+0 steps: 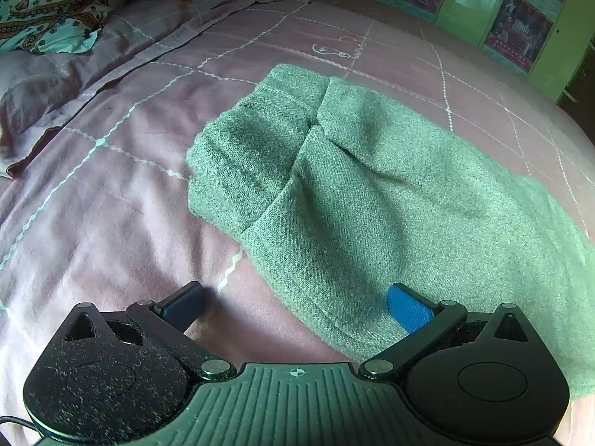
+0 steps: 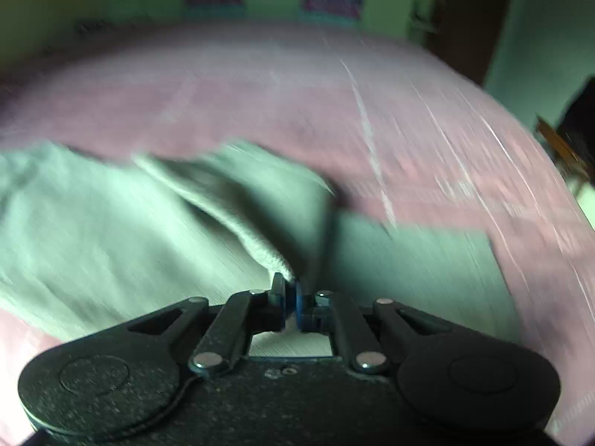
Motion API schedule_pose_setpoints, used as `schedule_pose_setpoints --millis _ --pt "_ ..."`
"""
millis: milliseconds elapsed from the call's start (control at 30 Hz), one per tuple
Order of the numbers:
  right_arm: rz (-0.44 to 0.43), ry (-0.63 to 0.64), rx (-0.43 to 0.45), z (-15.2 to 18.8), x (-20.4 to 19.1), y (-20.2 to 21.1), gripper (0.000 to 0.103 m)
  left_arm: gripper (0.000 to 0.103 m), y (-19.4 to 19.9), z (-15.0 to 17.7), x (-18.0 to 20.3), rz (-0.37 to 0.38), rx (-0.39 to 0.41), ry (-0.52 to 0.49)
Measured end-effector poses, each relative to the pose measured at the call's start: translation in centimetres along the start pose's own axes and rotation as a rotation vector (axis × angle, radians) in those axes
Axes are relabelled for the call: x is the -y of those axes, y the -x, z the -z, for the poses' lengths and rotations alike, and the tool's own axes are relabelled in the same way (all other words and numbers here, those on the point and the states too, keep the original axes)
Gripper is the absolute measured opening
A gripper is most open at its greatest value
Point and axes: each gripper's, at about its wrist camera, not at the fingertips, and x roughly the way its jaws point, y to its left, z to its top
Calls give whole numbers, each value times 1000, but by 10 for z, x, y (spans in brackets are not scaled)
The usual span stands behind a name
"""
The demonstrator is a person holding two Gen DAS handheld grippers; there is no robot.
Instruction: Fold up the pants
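And here we are over the bed, its mauve sheet (image 1: pixel 111 193) crossed by pale wavy grid lines. The grey-green knitted pants (image 1: pixel 353 200) lie spread across the middle of it, ribbed cuffs toward the far side, one leg lapped diagonally over the other.

The left gripper (image 1: pixel 295 306) hangs low at the near edge of the garment with its fingers spread wide. The dark finger (image 1: pixel 182 306) sits over bare sheet; the blue finger (image 1: pixel 407 308) sits over the near hem of the pants. Nothing is between them, nothing is held.

Over to the right wrist view, which is heavily smeared with motion blur. The right gripper (image 2: pixel 290 299) has its fingers pinched nearly together, and a folded edge of the pants (image 2: pixel 111 223) runs right into the gap between the pads (image 2: pixel 278 290). So it has the cloth, by a thick hemmed edge that rises in a ridge from the fingers toward the upper left. More green fabric lies flat on both sides of that ridge.

At the head of the bed, a turquoise and orange patterned cloth (image 1: pixel 48 3) is bunched up. Green cabinet doors with dark posters (image 1: pixel 520 26) line the far wall.
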Motion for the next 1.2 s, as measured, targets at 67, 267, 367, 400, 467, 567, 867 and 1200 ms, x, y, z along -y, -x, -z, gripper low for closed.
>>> schedule_pose_setpoints --millis 67,267,367,400,467,567,867,1200 --pt "-18 47 -67 13 7 -11 16 103 0 0 0 2 0 2" --pt "-4 377 157 1 -43 27 34 103 -1 0 1 2 3 1" --pt "6 606 173 -8 -81 18 38 103 -1 -2 0 8 -6 -2" --pt "22 698 180 -8 -95 11 40 103 -1 -2 0 10 -8 -2" --pt "54 838 164 -7 -117 -5 41 103 -1 -3 -1 12 -9 -2" --pt "53 907 131 -10 -128 -18 23 103 -1 -2 -1 13 -3 -3" --pt "8 47 356 -54 13 44 5 103 -1 0 -2 21 11 -11" --pt "-97 -773 145 51 159 -2 4 103 -2 -3 -1 17 1 -14"
